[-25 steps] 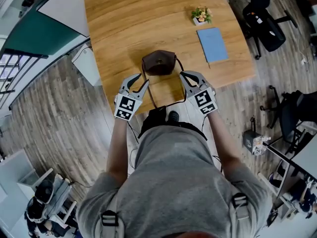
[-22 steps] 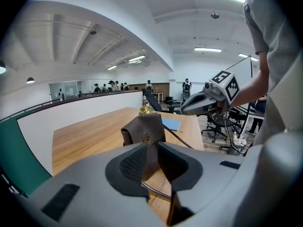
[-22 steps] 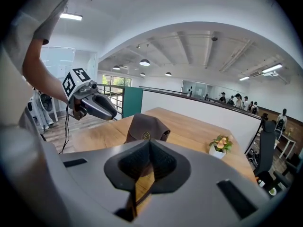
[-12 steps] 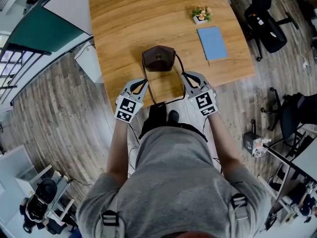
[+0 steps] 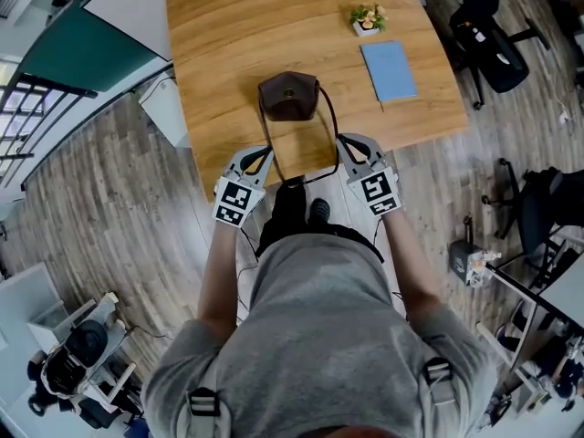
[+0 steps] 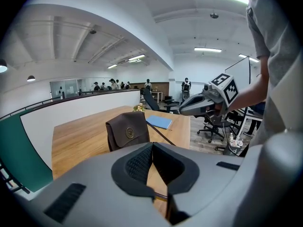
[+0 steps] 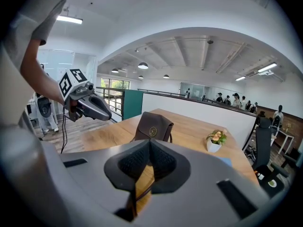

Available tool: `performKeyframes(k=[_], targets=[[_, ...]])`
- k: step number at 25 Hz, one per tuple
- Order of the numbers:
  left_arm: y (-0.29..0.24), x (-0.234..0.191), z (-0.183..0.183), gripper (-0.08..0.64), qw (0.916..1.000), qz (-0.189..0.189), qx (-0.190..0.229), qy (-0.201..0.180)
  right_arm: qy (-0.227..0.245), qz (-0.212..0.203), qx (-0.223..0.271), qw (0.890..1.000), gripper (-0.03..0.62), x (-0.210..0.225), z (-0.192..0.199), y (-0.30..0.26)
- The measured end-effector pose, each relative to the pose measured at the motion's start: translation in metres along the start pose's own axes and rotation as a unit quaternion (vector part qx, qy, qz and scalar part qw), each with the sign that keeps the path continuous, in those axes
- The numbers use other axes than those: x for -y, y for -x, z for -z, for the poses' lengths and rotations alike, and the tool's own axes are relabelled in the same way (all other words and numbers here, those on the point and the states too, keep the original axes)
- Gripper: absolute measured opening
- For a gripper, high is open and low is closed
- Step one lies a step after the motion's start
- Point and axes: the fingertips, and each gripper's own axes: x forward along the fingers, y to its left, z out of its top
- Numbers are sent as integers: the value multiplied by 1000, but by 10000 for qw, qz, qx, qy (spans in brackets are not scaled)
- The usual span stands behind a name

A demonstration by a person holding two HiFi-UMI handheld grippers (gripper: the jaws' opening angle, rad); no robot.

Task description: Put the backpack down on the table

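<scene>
Forearms reached forward; left claw (image 5: 261, 153) and right claw (image 5: 352, 143) angled down, each pinched shut on the strap (image 5: 330, 126). The backpack (image 5: 288, 97) stood ahead of them on the surface (image 5: 228, 44); pads hid the pinched parts.

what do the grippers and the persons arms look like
Both grippers are grey moulded shells tapering to two jaws lined with black ribbed pads. The left gripper and right gripper each carry a white cube with black square markers. A black cable hangs from the left one. The person wears a grey short-sleeved T-shirt.
</scene>
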Motion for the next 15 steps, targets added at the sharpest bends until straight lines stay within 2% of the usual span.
performKeyframes(k=[15], targets=[[14,39,10,20,10000,-32,-9,-25,-131,113,-23,9998,3,-17,23,39]])
